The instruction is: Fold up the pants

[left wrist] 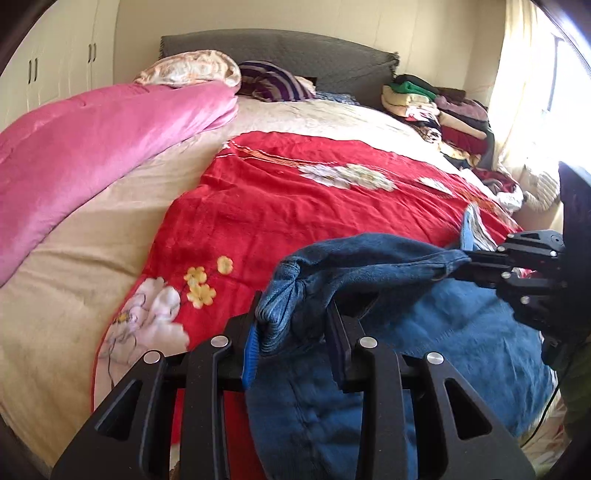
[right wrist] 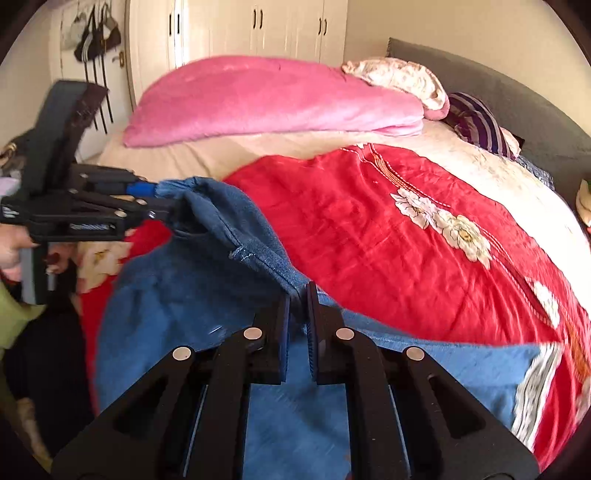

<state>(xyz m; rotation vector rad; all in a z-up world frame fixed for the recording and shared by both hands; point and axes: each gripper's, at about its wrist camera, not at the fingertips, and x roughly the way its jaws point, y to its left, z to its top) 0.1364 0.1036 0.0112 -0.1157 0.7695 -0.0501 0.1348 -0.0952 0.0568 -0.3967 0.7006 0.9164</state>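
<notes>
Blue denim pants (left wrist: 436,325) hang over the near side of a bed with a red flowered blanket (left wrist: 295,206). My left gripper (left wrist: 295,325) is shut on one end of the pants' waistband, with bunched denim between its fingers. My right gripper (right wrist: 297,325) is shut on the other end of the waistband (right wrist: 255,254), which stretches between the two grippers above the blanket. The pants (right wrist: 184,295) droop below the band. The right gripper also shows in the left wrist view (left wrist: 469,262), and the left gripper shows in the right wrist view (right wrist: 162,203).
A pink quilt (left wrist: 92,155) lies folded along the far side of the bed. Pillows (left wrist: 192,68) rest at the grey headboard (left wrist: 295,55). A pile of clothes (left wrist: 443,110) sits near the window. White wardrobes (right wrist: 258,29) stand behind the bed.
</notes>
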